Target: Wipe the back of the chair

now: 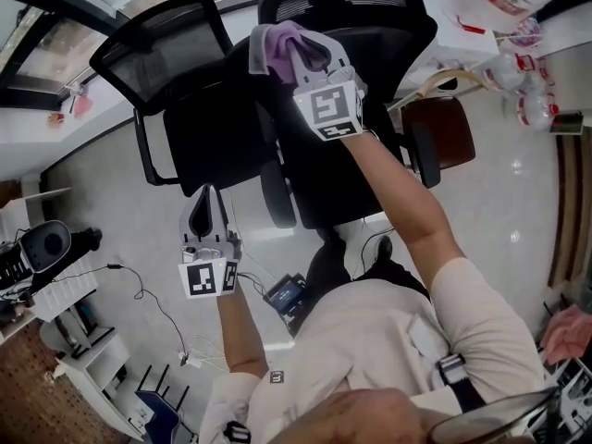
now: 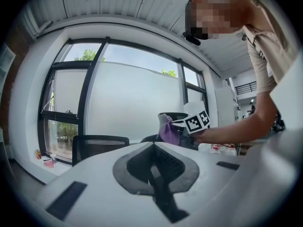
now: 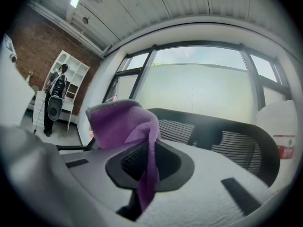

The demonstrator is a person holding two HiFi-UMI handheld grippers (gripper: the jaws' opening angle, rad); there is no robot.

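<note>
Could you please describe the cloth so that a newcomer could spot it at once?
Find the larger black chair in the head view's middle. By the top of its back, the right gripper pinches the cloth: purple and fluffy, unlike the black mesh around it.

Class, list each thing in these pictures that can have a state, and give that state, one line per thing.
right gripper: shut on the purple cloth.
purple cloth: bunched, clamped, held at the top of the right-hand chair's back.
left gripper: shut, empty, held low and clear of both chairs.
right-hand chair: upright.
left-hand chair: upright, untouched.
</note>
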